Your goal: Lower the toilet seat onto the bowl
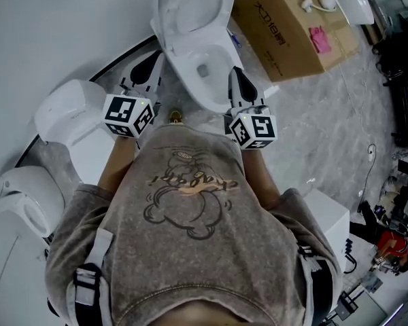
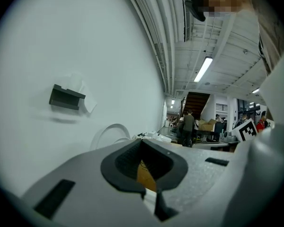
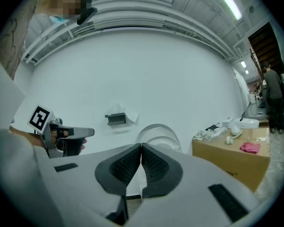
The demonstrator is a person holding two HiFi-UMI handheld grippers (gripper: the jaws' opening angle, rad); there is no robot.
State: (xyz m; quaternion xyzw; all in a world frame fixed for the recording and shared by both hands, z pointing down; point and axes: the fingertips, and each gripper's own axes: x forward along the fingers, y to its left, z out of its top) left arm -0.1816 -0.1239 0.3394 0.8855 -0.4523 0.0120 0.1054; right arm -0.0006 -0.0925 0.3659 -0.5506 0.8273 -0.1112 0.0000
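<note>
The white toilet (image 1: 198, 65) stands against the wall just ahead of me. Its seat and lid (image 1: 190, 5) are raised, leaning back to the wall, and the bowl lies open. The raised seat also shows as a white arch (image 3: 157, 135) in the right gripper view and as a curved white edge (image 2: 111, 129) in the left gripper view. My left gripper (image 1: 149, 66) hovers at the bowl's left side, shut and holding nothing (image 2: 144, 162). At the bowl's right side my right gripper (image 1: 234, 77) is shut too, its pads meeting with nothing between them (image 3: 141, 148). Neither gripper touches the seat.
A cardboard box (image 1: 292, 26) carrying white parts and a pink item stands right of the toilet. Two other white toilets (image 1: 68, 111) (image 1: 27, 195) stand to the left. A dark paper holder (image 3: 116, 118) hangs on the wall. People (image 2: 187, 126) stand far off.
</note>
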